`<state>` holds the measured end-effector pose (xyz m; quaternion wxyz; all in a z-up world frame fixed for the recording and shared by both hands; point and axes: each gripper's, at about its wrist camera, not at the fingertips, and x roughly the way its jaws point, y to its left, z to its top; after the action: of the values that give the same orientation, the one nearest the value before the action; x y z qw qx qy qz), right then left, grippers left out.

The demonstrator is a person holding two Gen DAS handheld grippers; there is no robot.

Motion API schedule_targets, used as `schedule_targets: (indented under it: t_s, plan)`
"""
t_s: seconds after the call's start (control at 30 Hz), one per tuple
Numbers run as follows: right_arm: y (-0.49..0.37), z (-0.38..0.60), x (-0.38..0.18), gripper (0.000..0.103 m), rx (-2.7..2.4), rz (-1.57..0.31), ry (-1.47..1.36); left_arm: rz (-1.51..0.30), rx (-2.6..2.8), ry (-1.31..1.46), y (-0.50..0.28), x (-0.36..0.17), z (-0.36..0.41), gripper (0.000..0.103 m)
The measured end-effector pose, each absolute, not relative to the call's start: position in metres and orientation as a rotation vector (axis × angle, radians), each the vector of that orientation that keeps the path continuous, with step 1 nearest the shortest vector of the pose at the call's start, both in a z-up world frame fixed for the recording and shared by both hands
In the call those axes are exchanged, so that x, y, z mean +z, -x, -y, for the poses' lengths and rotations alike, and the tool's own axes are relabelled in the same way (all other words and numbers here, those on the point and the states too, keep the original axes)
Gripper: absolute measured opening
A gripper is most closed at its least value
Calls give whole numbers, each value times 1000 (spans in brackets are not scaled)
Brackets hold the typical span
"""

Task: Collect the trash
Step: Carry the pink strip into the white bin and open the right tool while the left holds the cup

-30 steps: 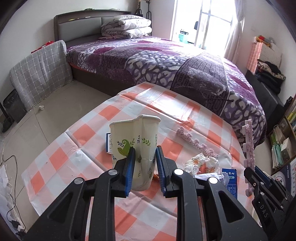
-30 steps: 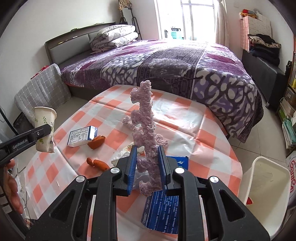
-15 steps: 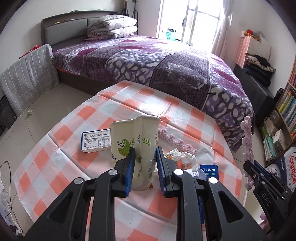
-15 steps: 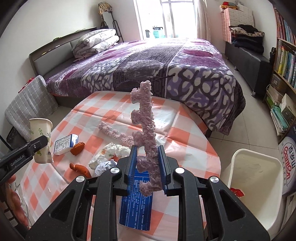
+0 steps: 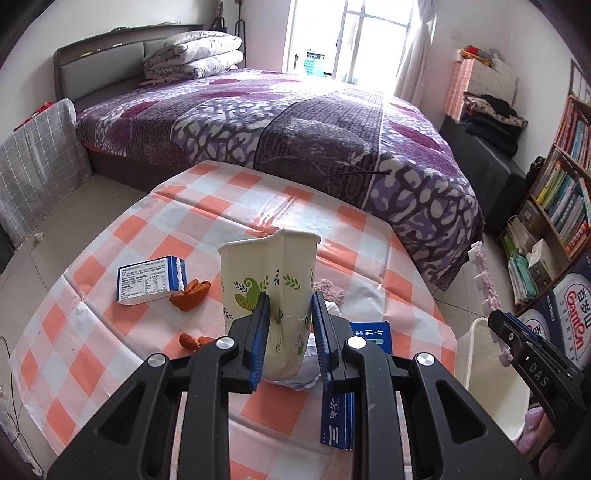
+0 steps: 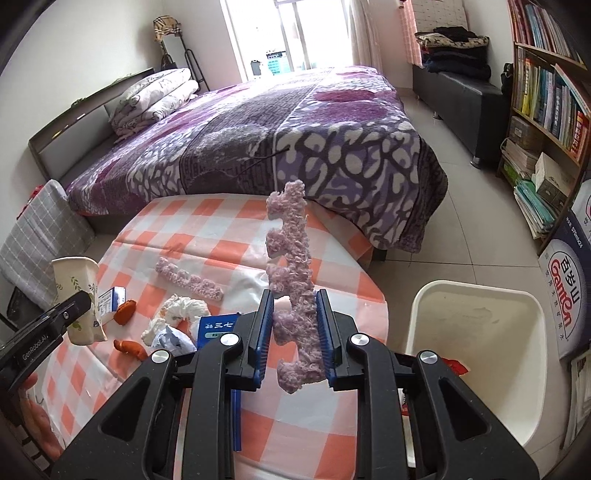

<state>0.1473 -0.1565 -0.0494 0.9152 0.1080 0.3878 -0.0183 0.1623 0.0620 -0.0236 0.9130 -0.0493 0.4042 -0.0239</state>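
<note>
Right wrist view: your right claw [image 6: 294, 332] clamps the pink foam strip [image 6: 291, 273]; your left claw [image 5: 289, 334], stamped "GenRobot.AI", squeezes the leaf-printed paper cup [image 5: 267, 280]; the carton [image 6: 567, 284] reads "GanEOn".

A bedroom with pale walls [image 5: 110, 22] and a light tiled floor [image 6: 461, 236]. A bed [image 5: 295, 122] under a purple patterned blanket carries folded quilts [image 5: 192, 55] by its dark headboard [image 5: 103, 48]. Daylight enters through the window [image 5: 351, 37] beyond it. A bookshelf [image 6: 546, 103] and a dark bench [image 6: 465, 99] line the side wall.
</note>
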Motion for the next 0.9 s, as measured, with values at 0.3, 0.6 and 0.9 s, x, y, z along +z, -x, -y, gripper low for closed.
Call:
schedule_targets:
  t_s: [0.3,0.6,0.9]
  plan:
    - [-136,216,-49,24,-153,-813,-323,-830,-101,57,-160,-25,-30,24]
    - [-115,290,-54,25,-321,-821,-443,-825,-175,16,-152,-24,5,24]
    - [-86,356,-58,72,-478,-787,-641,-863,-313,-16,-142,-26,55,24]
